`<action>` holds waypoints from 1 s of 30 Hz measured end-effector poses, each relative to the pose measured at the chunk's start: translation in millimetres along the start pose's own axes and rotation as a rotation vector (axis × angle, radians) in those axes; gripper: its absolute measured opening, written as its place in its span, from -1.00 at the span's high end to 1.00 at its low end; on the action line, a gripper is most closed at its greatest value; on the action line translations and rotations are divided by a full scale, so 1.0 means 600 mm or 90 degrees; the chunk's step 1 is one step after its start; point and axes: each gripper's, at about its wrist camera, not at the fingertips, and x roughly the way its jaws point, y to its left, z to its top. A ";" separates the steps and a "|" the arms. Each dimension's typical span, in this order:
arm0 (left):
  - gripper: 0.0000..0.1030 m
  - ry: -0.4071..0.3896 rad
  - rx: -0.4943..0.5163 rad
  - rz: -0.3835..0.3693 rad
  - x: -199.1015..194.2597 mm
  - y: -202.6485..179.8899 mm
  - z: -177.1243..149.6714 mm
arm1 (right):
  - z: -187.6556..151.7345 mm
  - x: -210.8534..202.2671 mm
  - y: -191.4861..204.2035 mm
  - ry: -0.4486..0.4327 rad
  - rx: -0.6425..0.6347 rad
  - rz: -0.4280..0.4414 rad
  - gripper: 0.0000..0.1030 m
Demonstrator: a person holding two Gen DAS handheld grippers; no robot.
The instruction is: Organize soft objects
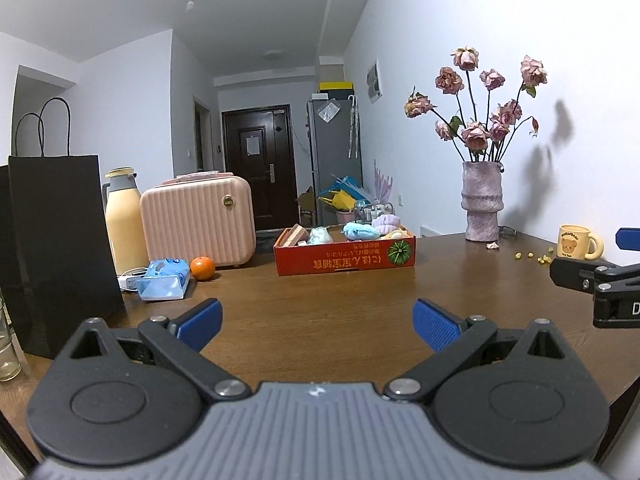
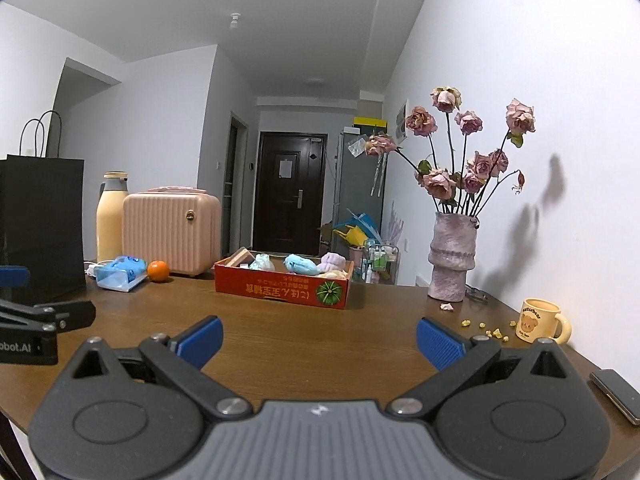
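A red cardboard box (image 1: 344, 259) stands on the far side of the brown table (image 1: 320, 304). It holds soft rolled items: a blue one (image 1: 361, 231), a purple one (image 1: 387, 222), a pale teal one (image 1: 320, 235) and a yellowish one (image 1: 394, 235). The box also shows in the right wrist view (image 2: 282, 286) with the blue (image 2: 301, 265) and purple (image 2: 333, 261) items. My left gripper (image 1: 318, 322) is open and empty, well short of the box. My right gripper (image 2: 319, 342) is open and empty, also short of the box.
At the left stand a black paper bag (image 1: 60, 248), a yellow flask (image 1: 125, 224), a pink case (image 1: 198, 222), a blue tissue pack (image 1: 165, 280) and an orange (image 1: 202, 268). At the right are a vase of dried roses (image 1: 482, 208), a bear mug (image 2: 540, 320) and a phone (image 2: 616, 395).
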 end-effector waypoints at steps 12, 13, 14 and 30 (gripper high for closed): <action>-1.00 0.002 0.004 -0.001 0.000 -0.003 -0.001 | -0.001 0.000 -0.001 0.000 0.002 0.000 -1.00; -1.00 0.002 0.003 -0.001 0.000 -0.003 -0.001 | -0.001 0.000 -0.002 0.000 0.002 0.000 -1.00; -1.00 0.003 0.003 -0.001 0.000 -0.003 -0.001 | -0.001 0.000 -0.001 0.001 0.002 -0.001 -1.00; -1.00 0.003 0.005 0.001 0.002 -0.004 -0.001 | -0.001 0.000 -0.001 0.000 0.002 -0.001 -1.00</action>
